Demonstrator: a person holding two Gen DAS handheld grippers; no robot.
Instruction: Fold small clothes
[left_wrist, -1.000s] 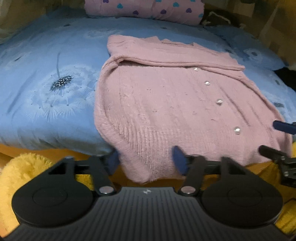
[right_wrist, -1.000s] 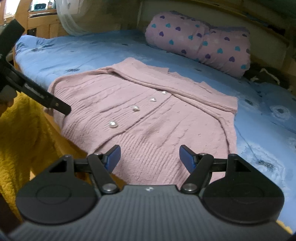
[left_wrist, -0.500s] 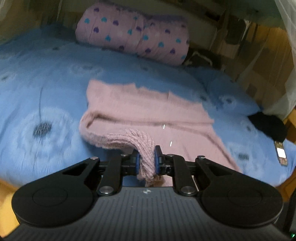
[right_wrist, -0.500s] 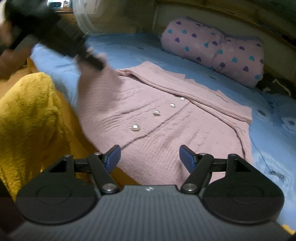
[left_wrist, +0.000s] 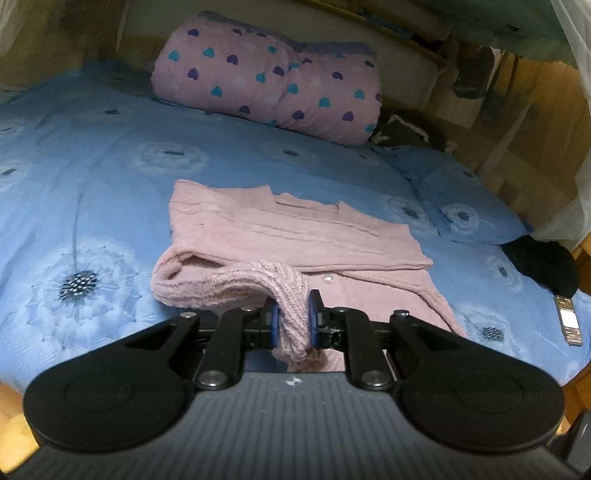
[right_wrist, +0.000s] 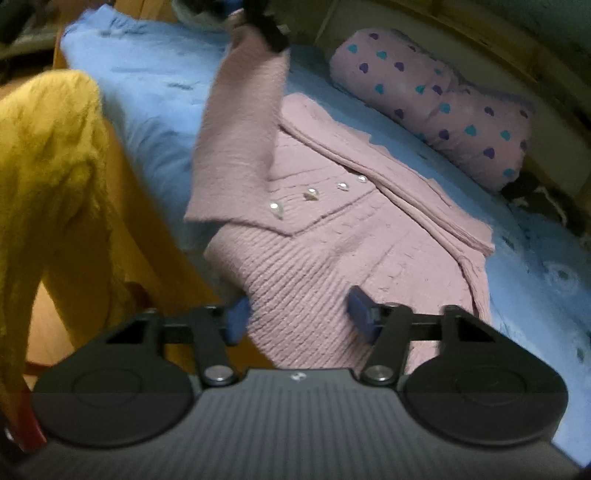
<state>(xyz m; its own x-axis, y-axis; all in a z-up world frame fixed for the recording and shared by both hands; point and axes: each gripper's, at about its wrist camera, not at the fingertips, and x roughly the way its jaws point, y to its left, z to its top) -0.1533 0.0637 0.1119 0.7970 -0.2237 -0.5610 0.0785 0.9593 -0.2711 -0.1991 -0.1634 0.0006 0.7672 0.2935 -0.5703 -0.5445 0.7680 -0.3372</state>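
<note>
Blue dandelion-print bedsheet (left_wrist: 110, 177), with a rolled pink heart-print quilt (left_wrist: 273, 85) at the far side against a wooden bed frame. Small pink knitted cardigan (right_wrist: 369, 236) spread button-side up near the bed's front edge, pearl buttons (right_wrist: 312, 194) in a row down its middle. Black garment (left_wrist: 543, 266) and a phone (left_wrist: 569, 321) lying at the right of the sheet, well apart from the cardigan. Yellow fleece sleeve (right_wrist: 51, 177) at the left of the right wrist view.

Left gripper (left_wrist: 291, 321) clamped tight on the ribbed hem corner (left_wrist: 291, 295) of the cardigan, that corner lifted off the sheet and drawn over the body, so one side panel stands up as a raised flap (right_wrist: 236, 122). Right gripper (right_wrist: 299, 314) low at the other end of the hem, jaws partly apart and just now narrowing, ribbed hem between the pads but not visibly pinched; pads seemingly not yet pressing.

Step in hand, by judgement: start of the first fold, bottom hem to be carried up toward the collar, with one corner taken and the other still to be secured.

Next move, by judgement: close the right pads firmly on the hem, raise that corner level with the left one, then carry both forward together and lay the hem flat near the neckline, keeping the edge straight so the thick knit does not bunch or twist.
</note>
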